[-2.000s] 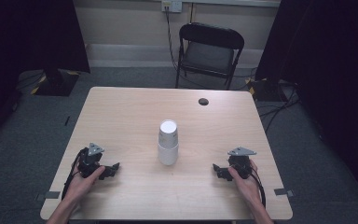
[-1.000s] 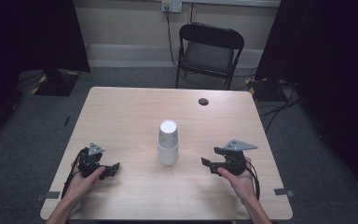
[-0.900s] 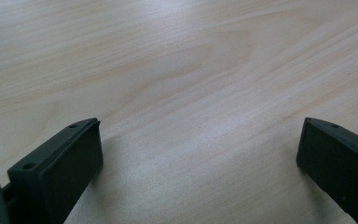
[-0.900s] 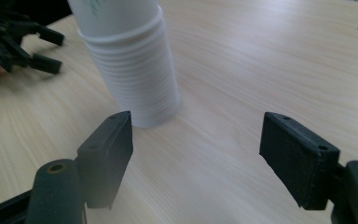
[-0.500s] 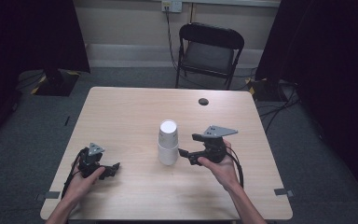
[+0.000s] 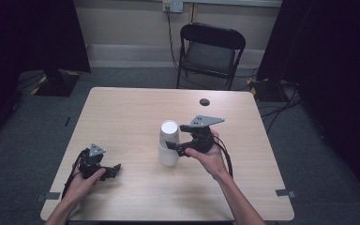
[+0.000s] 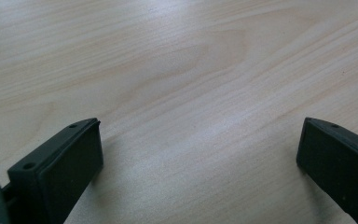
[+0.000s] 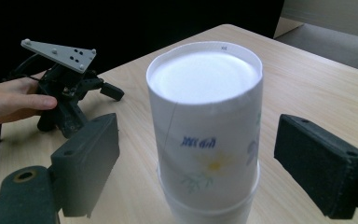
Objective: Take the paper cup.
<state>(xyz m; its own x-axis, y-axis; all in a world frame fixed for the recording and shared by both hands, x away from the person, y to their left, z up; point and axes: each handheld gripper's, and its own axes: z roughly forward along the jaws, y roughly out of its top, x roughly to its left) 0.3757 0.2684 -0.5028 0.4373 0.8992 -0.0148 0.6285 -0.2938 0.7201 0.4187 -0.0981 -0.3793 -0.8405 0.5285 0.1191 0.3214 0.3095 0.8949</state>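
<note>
Stacked paper cups (image 6: 169, 149) sit upside down near mid table (image 6: 122, 112), long axis vertical, closed base up. Looks like 2 nested: a flower-print one over a plain white one whose rim shows at the bottom in the right gripper view (image 8: 208, 140).

Right gripper (image 6: 172, 147) is right beside the stack, coming at it from the person's right, jaws roughly level. Jaws have just been opening and now stand spread wide — one either side of the stack in the right gripper view, daylight on both sides, pads not touching. So the stack is between the jaws but not gripped.

Left gripper (image 6: 115, 169) rests on the table near the front-left edge, well apart from the stack, jaws spread with bare wood between them (image 7: 200, 154). It also shows in the right gripper view behind the stack (image 8: 65, 88).

Key relation: cups lie dead ahead of the right gripper, upright axis crossing the jaw line — right hand (image 6: 208, 154) is far nearer. Next move prob. just a squeeze on the upper cup; thin paper wall, so too much pressure could crush it, and the lower cup may lift along with it
</note>
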